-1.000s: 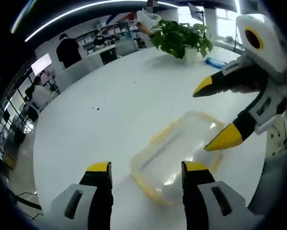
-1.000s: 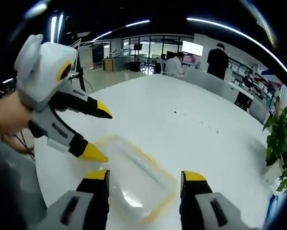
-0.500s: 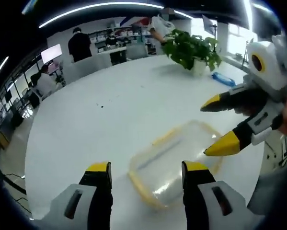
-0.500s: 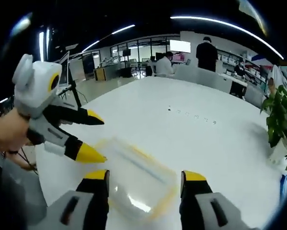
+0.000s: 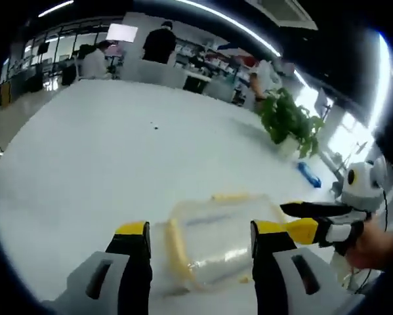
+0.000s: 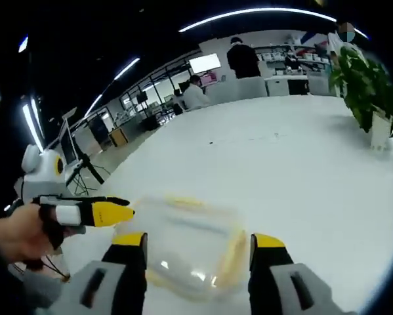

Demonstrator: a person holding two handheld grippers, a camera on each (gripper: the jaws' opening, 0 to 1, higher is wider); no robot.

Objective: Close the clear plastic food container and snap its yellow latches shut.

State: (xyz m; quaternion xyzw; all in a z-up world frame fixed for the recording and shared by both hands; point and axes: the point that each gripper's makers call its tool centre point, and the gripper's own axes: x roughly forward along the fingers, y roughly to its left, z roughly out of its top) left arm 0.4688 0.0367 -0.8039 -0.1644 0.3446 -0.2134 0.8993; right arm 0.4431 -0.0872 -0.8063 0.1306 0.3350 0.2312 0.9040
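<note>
Your left gripper (image 5: pixel 199 236) has its jaws apart, straddling the clear plastic food container (image 5: pixel 216 239) on the white table (image 5: pixel 84 157). The lid looks seated, but I can't tell if any yellow latch (image 5: pixel 176 246) is snapped. Right of the container, your right gripper (image 6: pixel 196 246) is equally spread.

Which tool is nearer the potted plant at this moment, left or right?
Right. The potted plant stands far across the white table, on the right tool's side of the container. The left tool sits at the container's opposite side, farther from the plant.
</note>
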